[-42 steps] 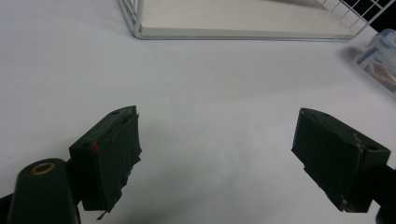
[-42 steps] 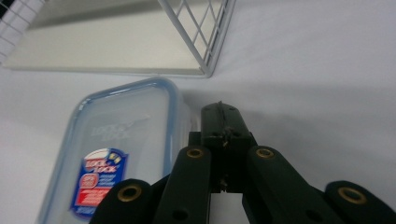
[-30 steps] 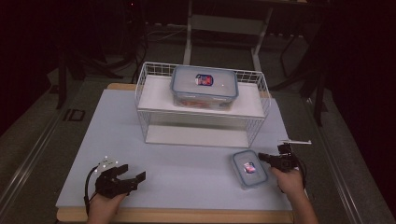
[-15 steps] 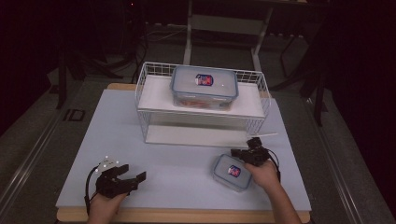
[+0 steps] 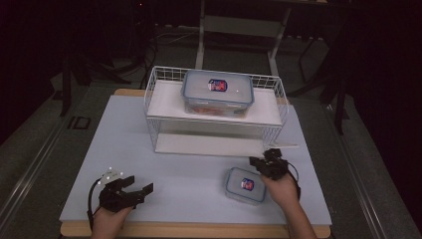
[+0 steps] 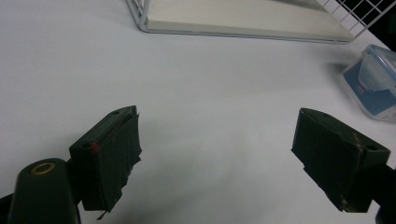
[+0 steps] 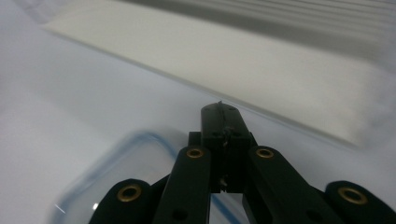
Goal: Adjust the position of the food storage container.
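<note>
My left claw point(image 5: 133, 188) rests low on the near left of the counter point(image 5: 124, 139), jaws spread wide with nothing between them; I judge it is parked there to keep out of the way while the other hand works, since bare counter lies ahead of it in the left gripper view. Further right and toward the back stands the white wire rack point(image 5: 164, 107), and on its upper shelf sits a large lidded container point(image 5: 217, 92), clear-walled with a blue-rimmed lid and a red-and-blue label, something reddish showing through its side. In front of the rack's right end, on the near right of the counter, lies the small container point(image 5: 245, 185), the thing I am handling: a rounded rectangle, flat, with a pale translucent lid, a blue seal round the rim and a small red-and-blue sticker in the middle. My right claw point(image 5: 265, 163) is just beside its far right corner, jaws pressed together with nothing in them; in the right gripper view the closed tips point past the lid's edge point(image 7: 135, 154) toward the rack's bottom shelf point(image 7: 261, 70). I take it I am nudging rather than gripping.
</note>
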{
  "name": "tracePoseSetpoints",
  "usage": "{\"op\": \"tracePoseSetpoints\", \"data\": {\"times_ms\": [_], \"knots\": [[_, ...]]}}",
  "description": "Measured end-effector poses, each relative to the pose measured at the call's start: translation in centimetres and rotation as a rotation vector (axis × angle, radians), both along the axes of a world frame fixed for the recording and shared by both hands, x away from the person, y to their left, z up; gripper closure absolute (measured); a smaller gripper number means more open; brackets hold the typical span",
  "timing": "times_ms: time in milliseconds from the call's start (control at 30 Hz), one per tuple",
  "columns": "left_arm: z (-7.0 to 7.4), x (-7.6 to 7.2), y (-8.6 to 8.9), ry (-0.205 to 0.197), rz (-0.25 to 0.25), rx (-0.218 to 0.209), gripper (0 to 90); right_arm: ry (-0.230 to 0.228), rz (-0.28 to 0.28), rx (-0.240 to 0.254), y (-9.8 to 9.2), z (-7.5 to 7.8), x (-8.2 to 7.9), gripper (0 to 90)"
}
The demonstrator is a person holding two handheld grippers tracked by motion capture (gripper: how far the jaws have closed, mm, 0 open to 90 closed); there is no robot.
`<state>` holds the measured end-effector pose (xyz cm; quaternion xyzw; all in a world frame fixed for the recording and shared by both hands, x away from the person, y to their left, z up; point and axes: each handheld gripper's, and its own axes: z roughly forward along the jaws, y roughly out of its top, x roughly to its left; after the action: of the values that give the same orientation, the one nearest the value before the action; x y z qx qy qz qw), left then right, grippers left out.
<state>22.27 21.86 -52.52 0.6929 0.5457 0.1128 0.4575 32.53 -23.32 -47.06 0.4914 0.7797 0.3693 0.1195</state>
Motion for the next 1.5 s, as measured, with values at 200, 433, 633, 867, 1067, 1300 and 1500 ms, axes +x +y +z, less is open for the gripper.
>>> {"op": "tracePoseSetpoints", "data": {"times_ms": [200, 433, 633, 867, 1067, 1300, 1500], "knots": [[0.0, 0.1, -0.3, 0.002, -0.004, -0.001, 15.6, 0.102, -0.159, 0.024, -6.3, -1.6, -3.2, 90.0], [-0.1, 0.3, -0.4, 0.005, -0.007, 0.0, 15.6, 0.19, -0.139, 0.079, -7.3, -3.1, -5.7, 90.0], [0.0, 0.2, -0.3, 0.003, -0.008, -0.003, 15.6, 0.193, -0.114, 0.053, -5.9, -3.5, -5.8, 90.0], [-0.1, 0.3, -0.5, 0.007, -0.012, -0.004, 15.6, 0.189, -0.064, 0.048, -4.2, -3.8, -5.2, 90.0], [-0.1, 0.3, -0.5, 0.01, -0.012, -0.007, 15.6, 0.14, -0.006, 0.018, -1.8, -3.9, -3.8, 90.0], [-0.2, 0.3, -0.4, 0.016, -0.009, -0.012, 15.6, 0.137, 0.083, 0.019, 1.2, -4.3, -3.4, 90.0], [-0.2, 0.2, -0.3, 0.018, -0.008, -0.015, 15.6, 0.158, 0.084, 0.052, 1.5, -4.8, -3.4, 89.8]]}}
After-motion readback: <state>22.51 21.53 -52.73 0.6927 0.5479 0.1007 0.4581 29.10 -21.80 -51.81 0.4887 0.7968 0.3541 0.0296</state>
